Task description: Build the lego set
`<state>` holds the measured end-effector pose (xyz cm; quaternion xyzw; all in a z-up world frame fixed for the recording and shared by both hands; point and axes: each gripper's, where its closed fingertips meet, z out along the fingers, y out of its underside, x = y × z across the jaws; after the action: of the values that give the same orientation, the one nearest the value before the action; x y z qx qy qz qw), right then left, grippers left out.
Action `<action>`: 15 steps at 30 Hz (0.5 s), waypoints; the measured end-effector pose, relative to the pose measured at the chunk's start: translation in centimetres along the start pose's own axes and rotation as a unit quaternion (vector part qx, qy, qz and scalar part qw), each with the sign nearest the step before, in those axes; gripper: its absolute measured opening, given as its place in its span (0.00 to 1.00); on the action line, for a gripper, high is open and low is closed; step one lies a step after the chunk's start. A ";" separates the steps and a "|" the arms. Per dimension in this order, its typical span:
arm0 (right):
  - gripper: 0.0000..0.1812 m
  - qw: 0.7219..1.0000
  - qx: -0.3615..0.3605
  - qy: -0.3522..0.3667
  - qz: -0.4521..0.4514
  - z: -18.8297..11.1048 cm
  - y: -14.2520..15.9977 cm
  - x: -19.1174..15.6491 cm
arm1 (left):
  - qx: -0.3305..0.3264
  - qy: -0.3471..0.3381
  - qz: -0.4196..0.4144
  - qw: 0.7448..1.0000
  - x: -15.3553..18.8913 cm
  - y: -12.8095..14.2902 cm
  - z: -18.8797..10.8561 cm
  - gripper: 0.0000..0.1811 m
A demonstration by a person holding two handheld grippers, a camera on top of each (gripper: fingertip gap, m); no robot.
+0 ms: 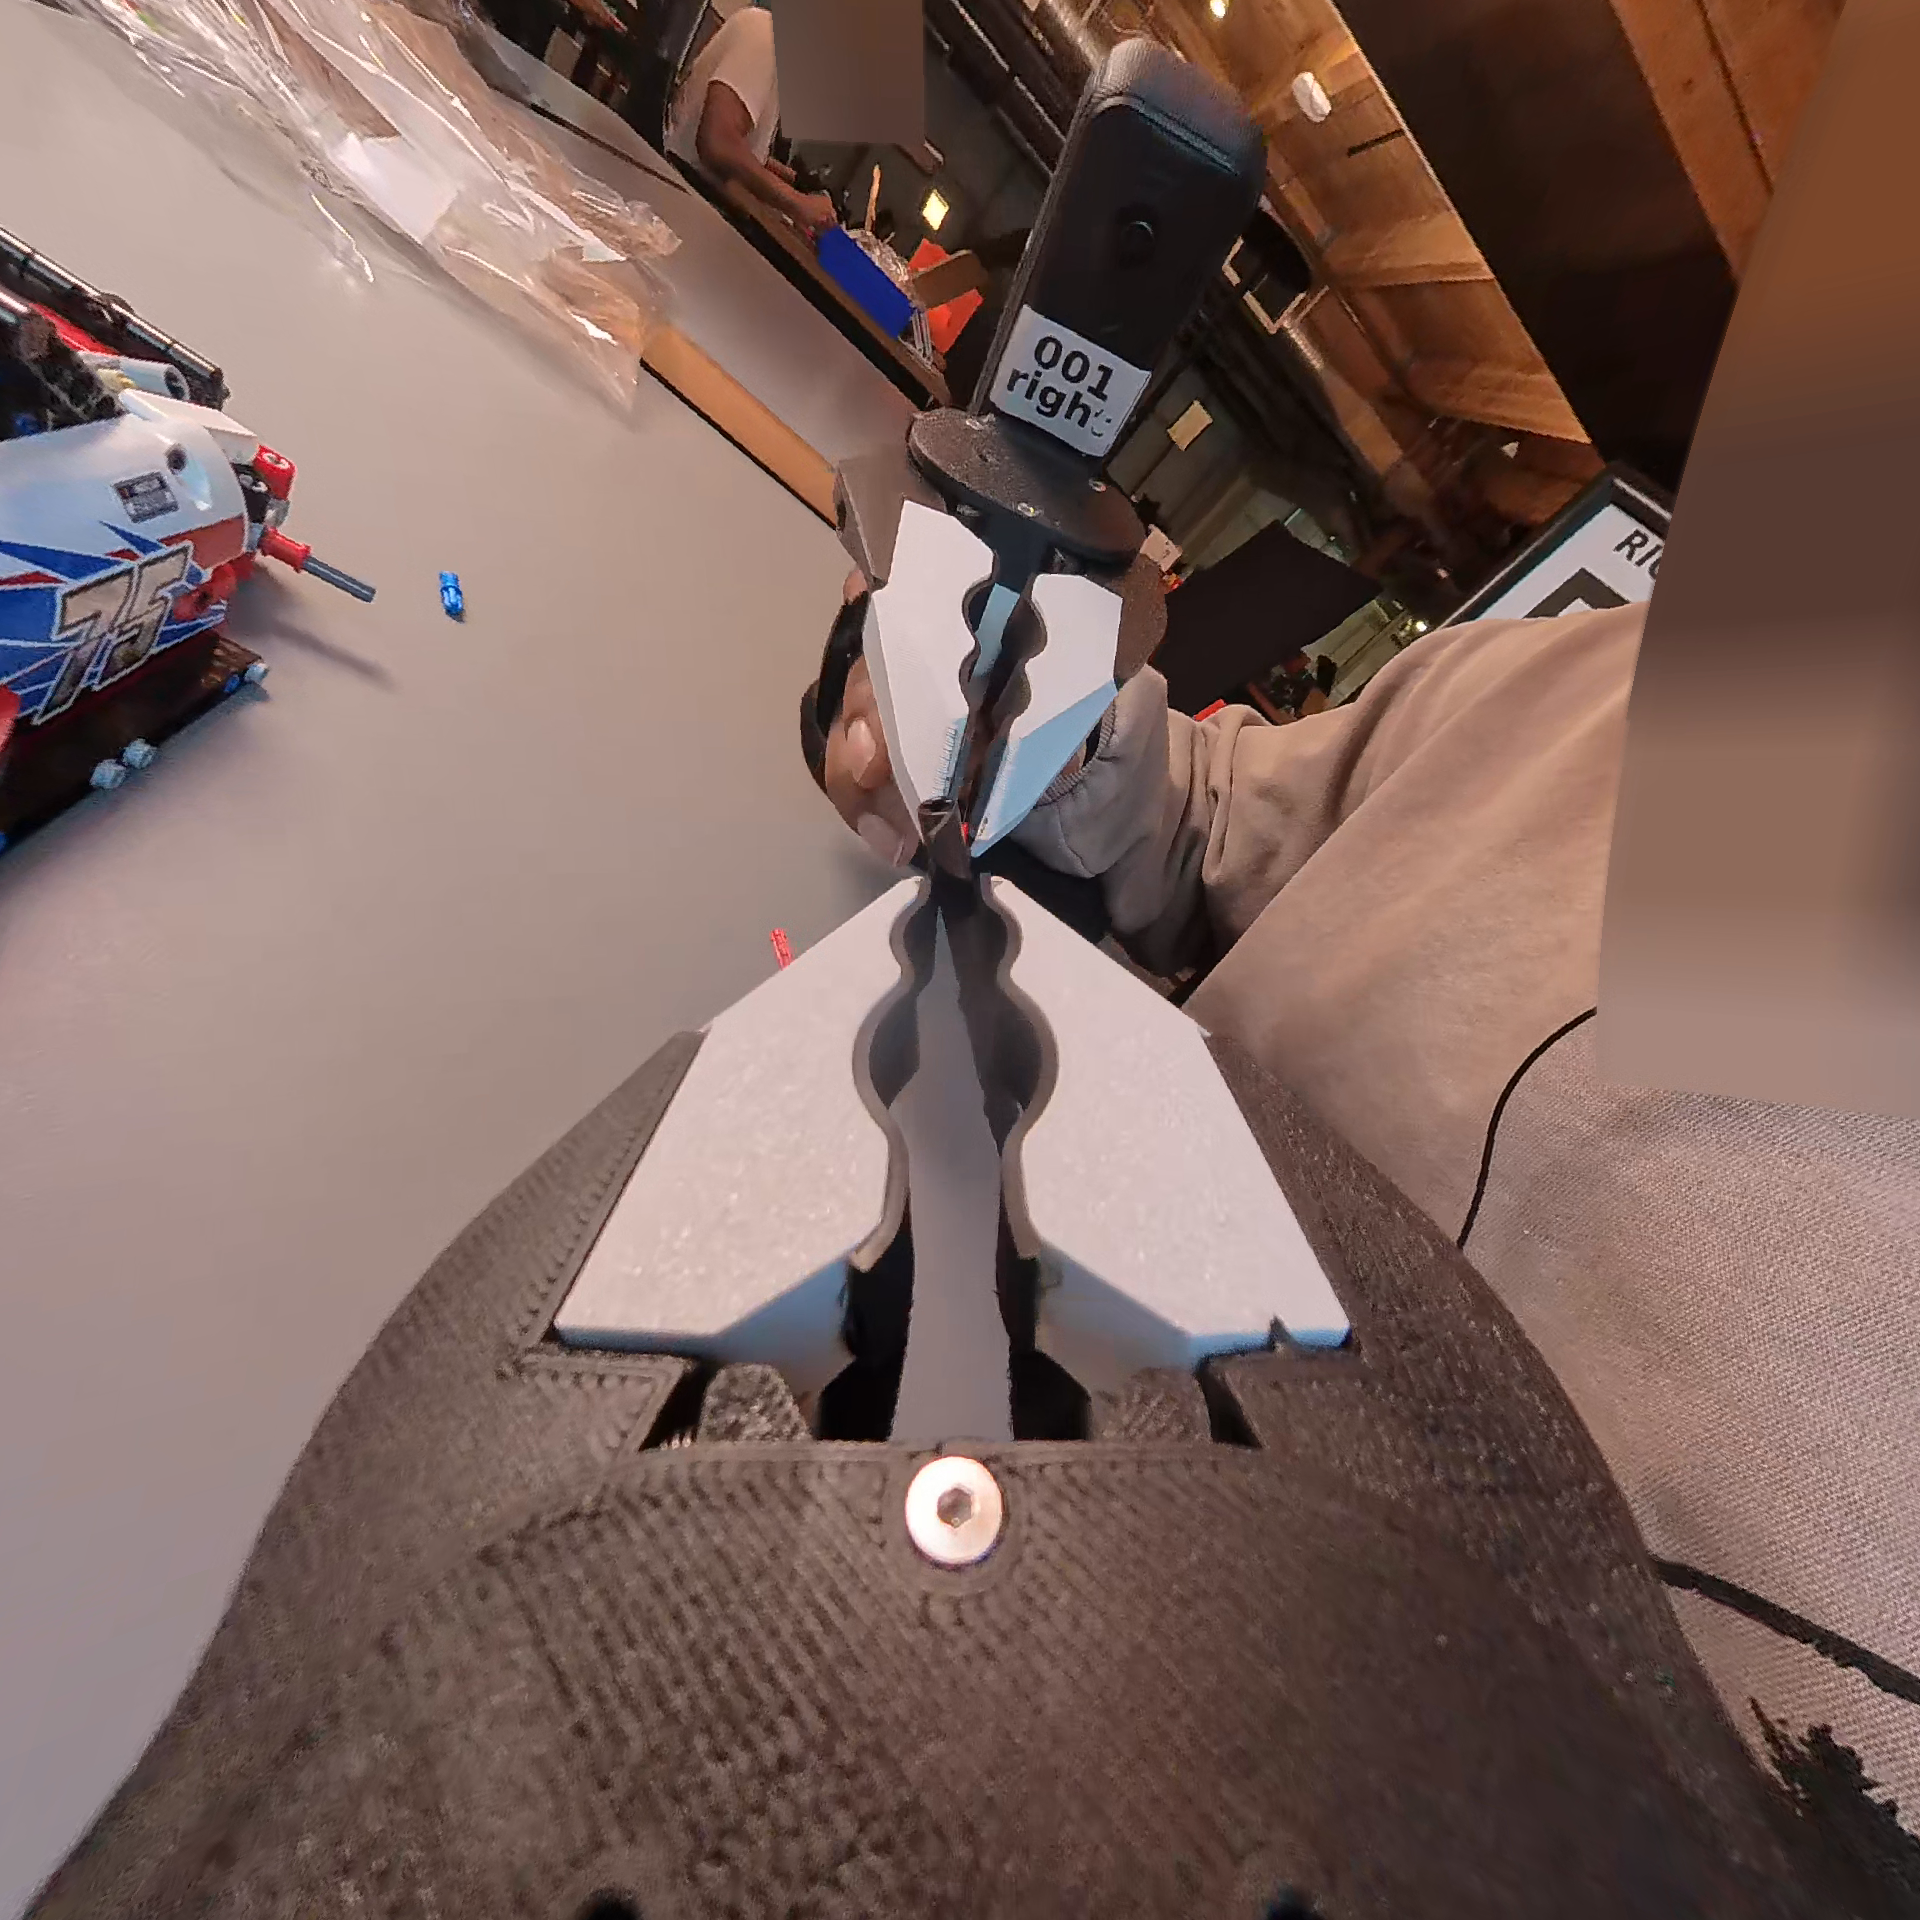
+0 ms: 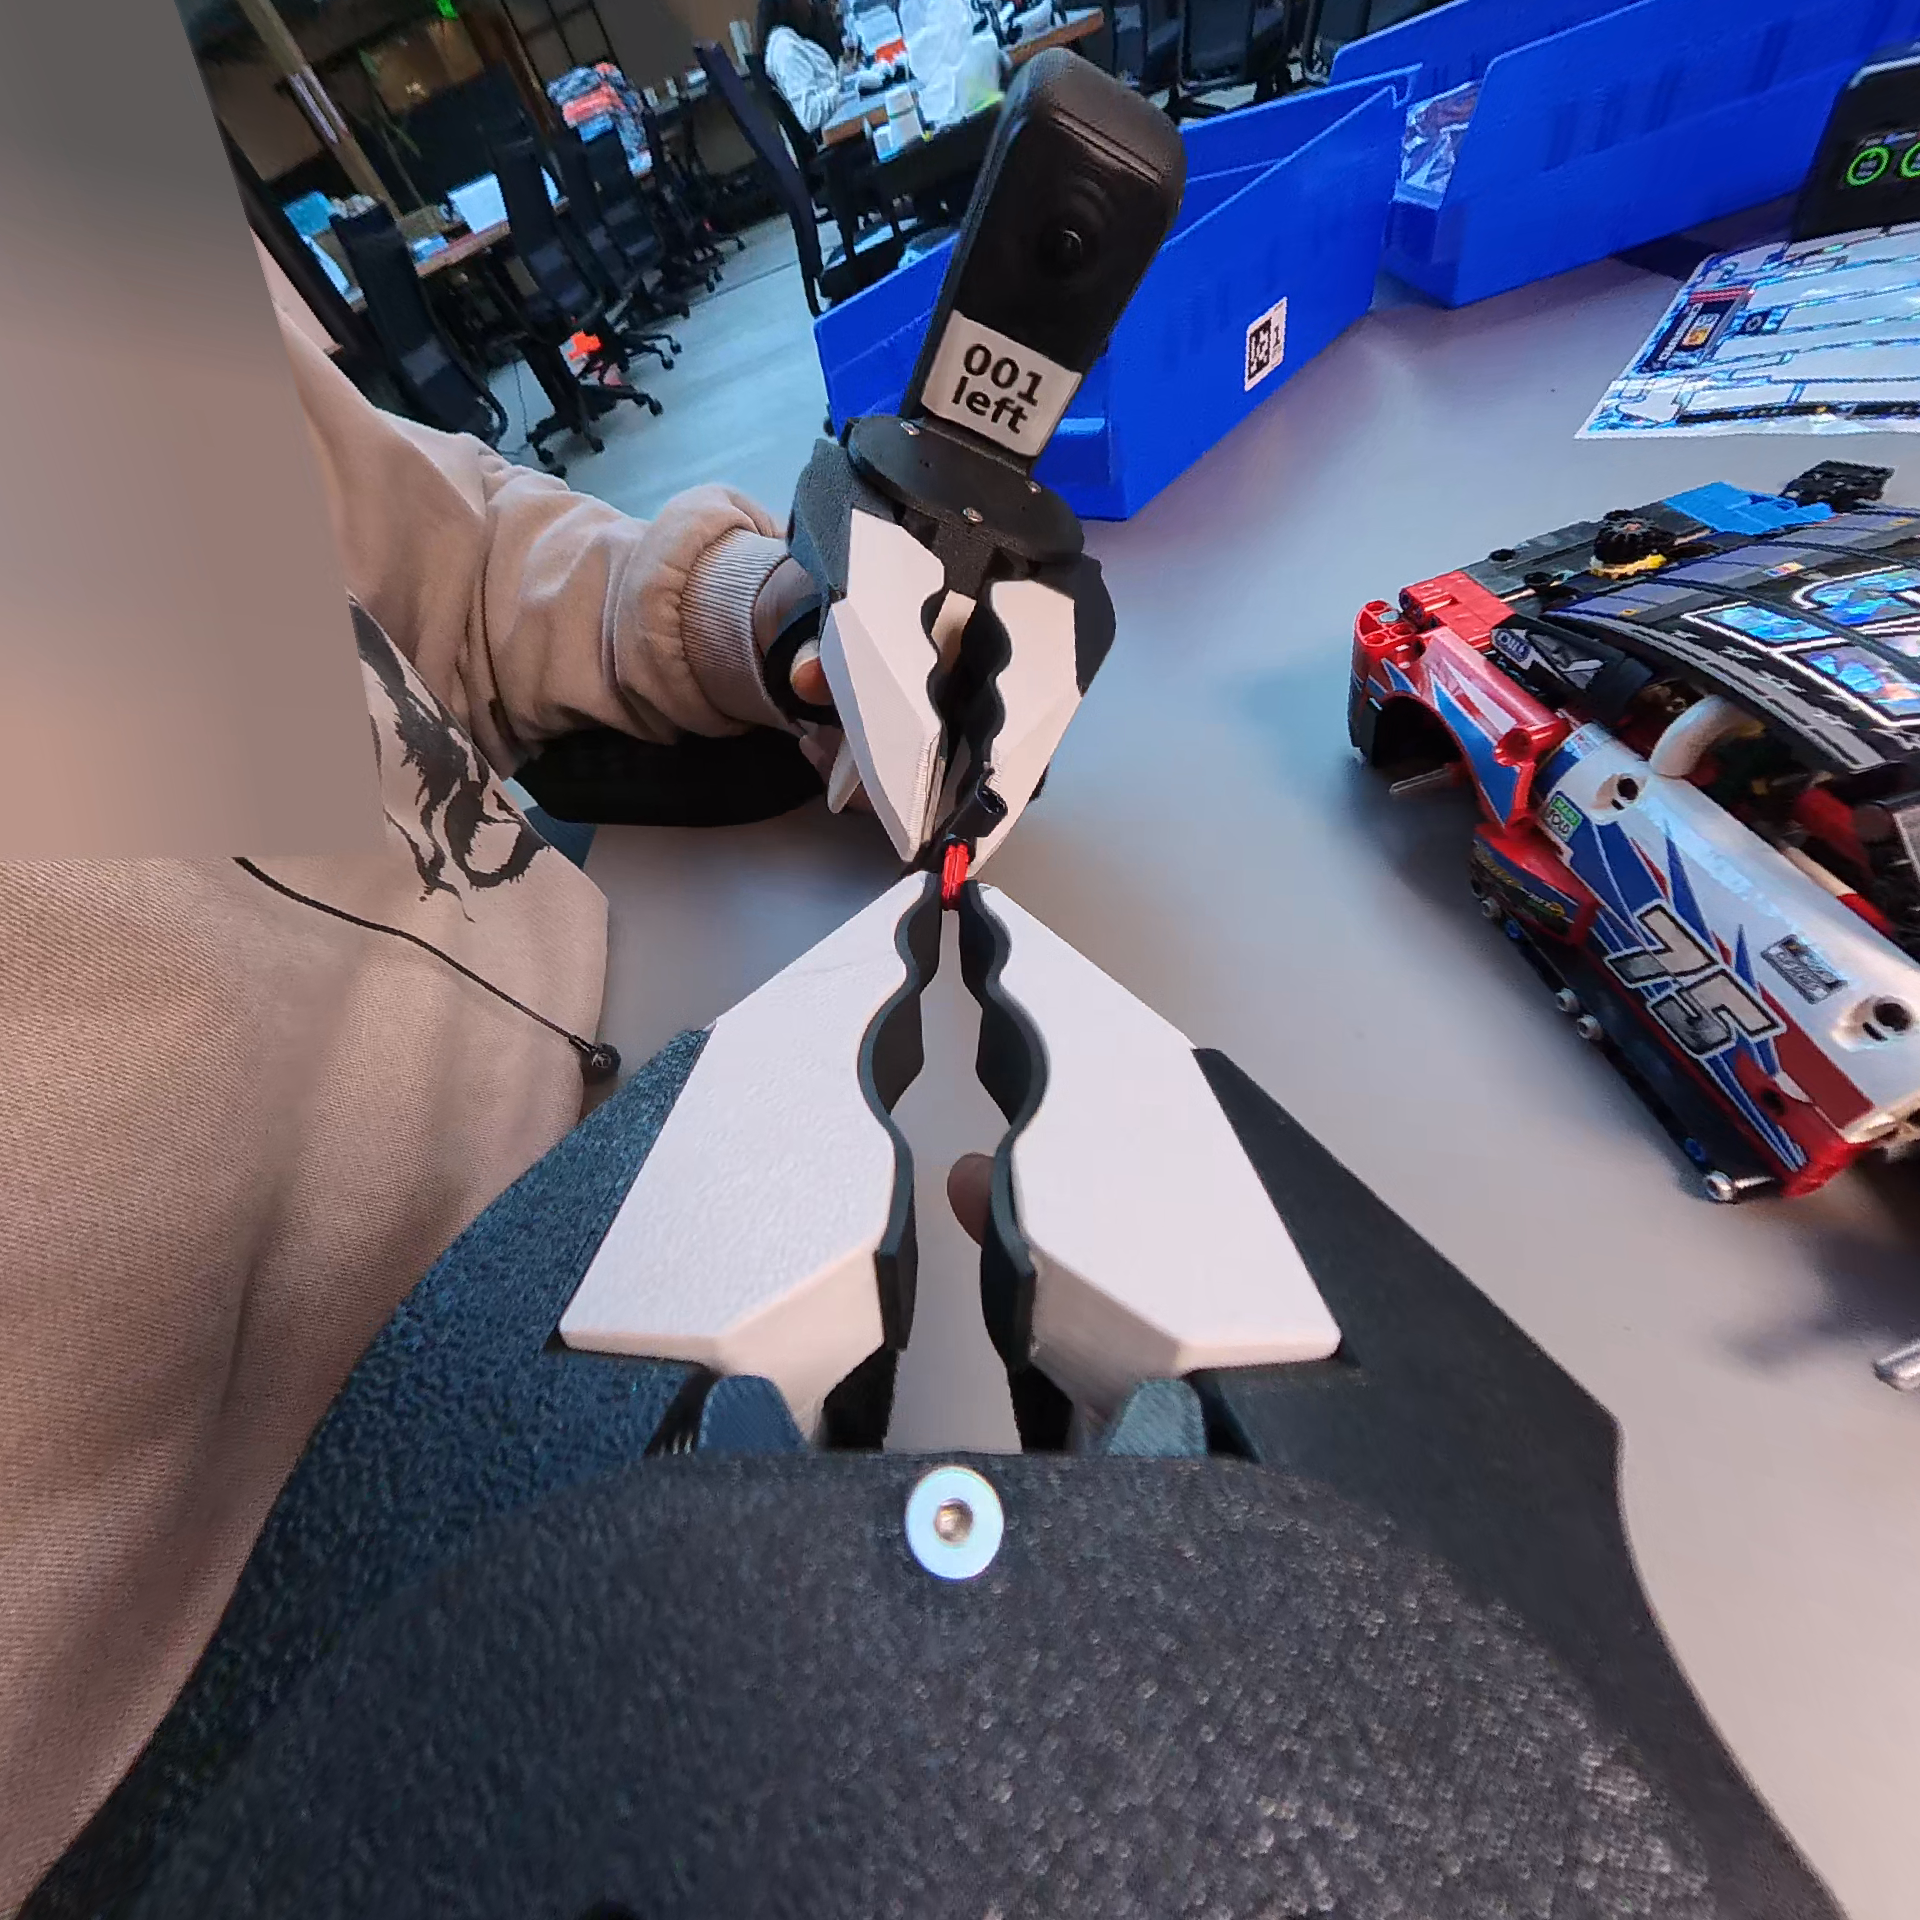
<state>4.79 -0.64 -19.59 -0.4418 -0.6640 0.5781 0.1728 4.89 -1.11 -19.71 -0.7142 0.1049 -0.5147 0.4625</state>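
My left gripper (image 1: 951, 896) is shut on a small black Lego piece (image 1: 948, 844), held just above the grey table. My right gripper (image 2: 948, 894) is shut on a small red pin (image 2: 952, 869). The two grippers meet tip to tip, so the red pin touches the black piece (image 2: 987, 805). In the left wrist view the right gripper (image 1: 951, 821) faces me; in the right wrist view the left gripper (image 2: 951, 831) does. The partly built red, white and blue Lego car (image 1: 104, 582) (image 2: 1662, 883) lies on the table, apart from both grippers.
A loose blue pin (image 1: 449, 595) and a small red piece (image 1: 779, 943) lie on the table (image 1: 468, 831). Clear plastic bags (image 1: 468, 187) sit at the back. Blue bins (image 2: 1143, 312) and a sticker sheet (image 2: 1766, 332) stand behind the car. The person's sleeves are close by.
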 end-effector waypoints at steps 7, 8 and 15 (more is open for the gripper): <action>0.00 0.999 -0.033 0.014 -0.006 0.5 1.1 0.1 | -0.060 -0.037 0.016 0.997 -0.7 1.3 0.1 0.02; 0.00 0.999 -0.041 0.012 -0.005 0.6 1.4 0.1 | -0.072 -0.046 0.028 0.996 -0.8 1.6 0.1 0.02; 0.00 0.996 -0.082 0.011 -0.014 0.8 2.5 -0.1 | -0.157 -0.112 0.121 0.974 -1.1 2.6 0.3 0.02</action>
<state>5.24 -1.32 -22.07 -0.4513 -0.7135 0.5142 0.1516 5.52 -1.69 -22.46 -0.8133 0.2171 -0.3487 0.4121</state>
